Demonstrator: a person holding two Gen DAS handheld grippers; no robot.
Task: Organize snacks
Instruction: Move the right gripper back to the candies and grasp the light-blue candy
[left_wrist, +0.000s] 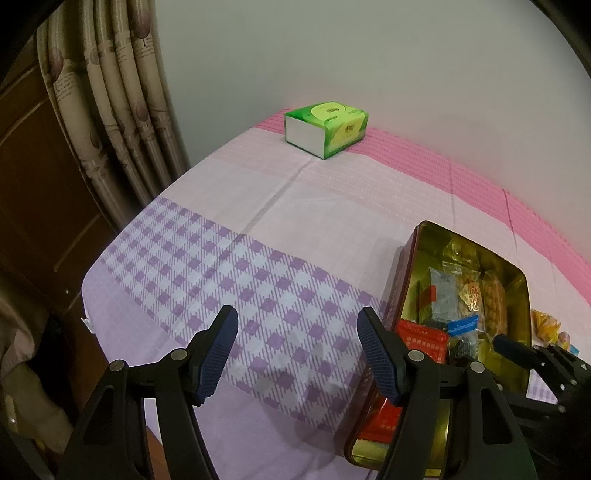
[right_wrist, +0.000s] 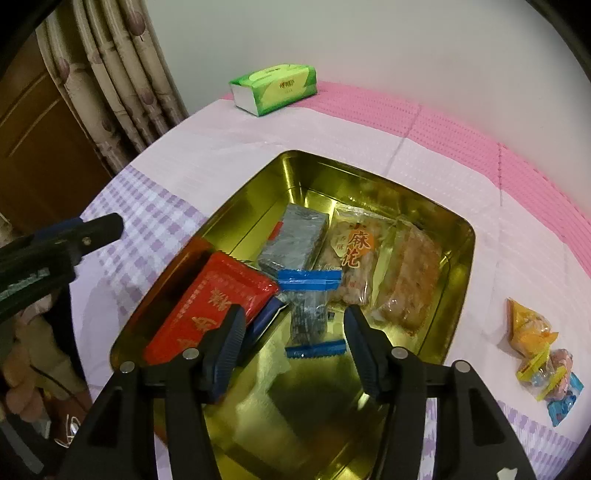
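Tin: gold-lined tin (right_wrist: 458, 236) sits on the counter (right_wrist: 229, 144), and I use it as the collecting box, so the packets gather inside it.
Contents: red packet (right_wrist: 218, 295) leans on the near-left wall; grey packet (right_wrist: 295, 236), twisted-dough packet (right_wrist: 351, 254) and a flat biscuit pack (right_wrist: 410, 273) lie side by side further in.
Right tongs (right_wrist: 291, 332): released, nothing between the pads; I hold them over the blue-ended packet (right_wrist: 310, 314), which lies loose on the tin floor between the fingers, so I judge it delivered.
Left tongs (left_wrist: 297, 343): parted and empty, parked over the checked cloth just left of the tin, clear of my working side.
Still outside: orange sweet bag (right_wrist: 528, 321) and a small mixed bundle (right_wrist: 554, 384) rest on the counter right of the tin; I take them as next.
Bystander: green tissue pack (right_wrist: 275, 88) at the far edge, well apart.
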